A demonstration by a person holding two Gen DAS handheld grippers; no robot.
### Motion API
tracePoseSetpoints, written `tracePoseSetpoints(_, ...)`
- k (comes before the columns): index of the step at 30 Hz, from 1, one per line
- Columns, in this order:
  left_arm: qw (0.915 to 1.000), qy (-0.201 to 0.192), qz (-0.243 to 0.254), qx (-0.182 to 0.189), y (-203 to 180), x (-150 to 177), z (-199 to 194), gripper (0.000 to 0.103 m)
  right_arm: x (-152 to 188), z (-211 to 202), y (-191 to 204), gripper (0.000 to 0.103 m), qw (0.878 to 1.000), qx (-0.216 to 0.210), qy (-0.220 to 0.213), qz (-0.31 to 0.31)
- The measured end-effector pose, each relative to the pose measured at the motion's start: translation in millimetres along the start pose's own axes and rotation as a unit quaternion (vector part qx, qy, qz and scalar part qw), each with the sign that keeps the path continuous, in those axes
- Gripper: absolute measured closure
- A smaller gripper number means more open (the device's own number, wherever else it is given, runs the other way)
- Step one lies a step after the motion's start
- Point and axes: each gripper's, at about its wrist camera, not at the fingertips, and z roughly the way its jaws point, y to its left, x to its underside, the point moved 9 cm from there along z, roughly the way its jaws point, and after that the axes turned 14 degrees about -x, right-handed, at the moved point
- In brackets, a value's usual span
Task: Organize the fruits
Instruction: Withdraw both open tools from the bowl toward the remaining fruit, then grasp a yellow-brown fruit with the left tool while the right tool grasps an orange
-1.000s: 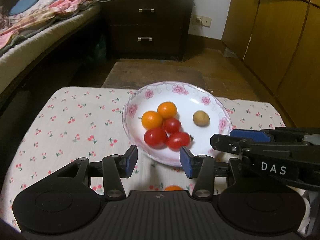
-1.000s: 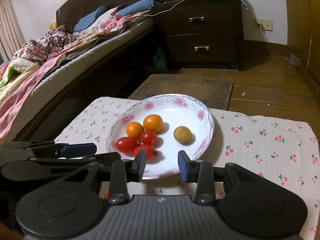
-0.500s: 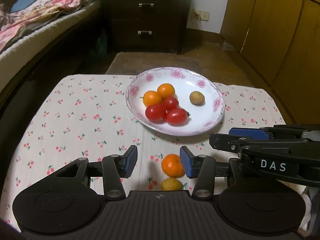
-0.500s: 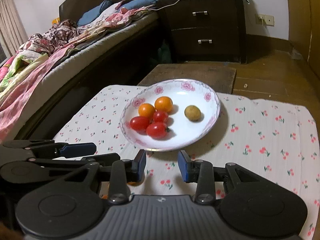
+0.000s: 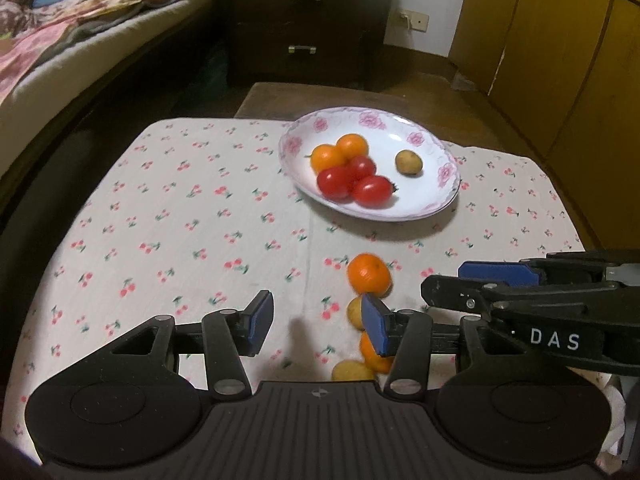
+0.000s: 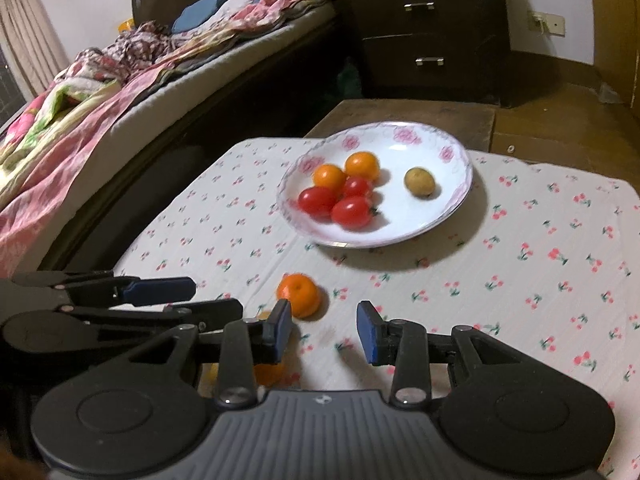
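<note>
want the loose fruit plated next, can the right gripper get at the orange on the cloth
Probably yes: the right gripper is open and empty, and the orange lies on the cloth just ahead of its left finger, uncovered. A small leftward shift should line it up.

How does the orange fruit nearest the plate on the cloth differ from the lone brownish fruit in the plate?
The loose orange fruit is bright orange and lies on the cherry-print cloth; the brownish fruit is dull yellow-brown and sits in the plate, apart from the other fruit there. The loose orange fruit looks bigger, though it is nearer the camera. Both are roundish and ungripped.
</note>
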Motion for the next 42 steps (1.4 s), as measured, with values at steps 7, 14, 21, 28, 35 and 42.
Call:
tracePoseSetpoints(7, 0.9999, 0.007, -0.011, 0.003, 14.6, 12.3, -11.2, 0.045, 10.3, 6.9, 15.8, 0.053, 1.0, -0.025, 0.019, -0.005)
tracePoseSetpoints(14, 0.9995, 0.015, -0.027, -0.001, 30.5, 21.6, -16.9, 0.044, 19.1, 18.5, 28.0, 0.049, 0.998, -0.041, 0.04, -0.013)
tracePoseSetpoints(21, 0.9994, 0.024, -0.024, 0.001, 30.6, 28.2, -13.8, 0.044, 24.2, 32.8, 23.8, 0.049, 0.998, -0.038, 0.052, -0.007)
tracePoseSetpoints(28, 0.9993, 0.032, -0.008, 0.015, 18.4, 32.5, -12.0, 0.043, 23.8, 26.1, 24.2, 0.059, 0.998, -0.033, 0.053, -0.021)
tracePoseSetpoints(35, 0.9984, 0.032, 0.024, 0.039, -0.6, 38.1, -14.6, 0.041, 17.4, 9.9, 12.9, 0.064, 0.999, -0.022, 0.04, -0.013)
tracePoseSetpoints(42, 0.9972, 0.039, 0.048, 0.043, -21.6, 41.6, -5.0, 0.042, 19.7, 6.4, -1.2, 0.064, 0.999, -0.022, 0.044, 0.014)
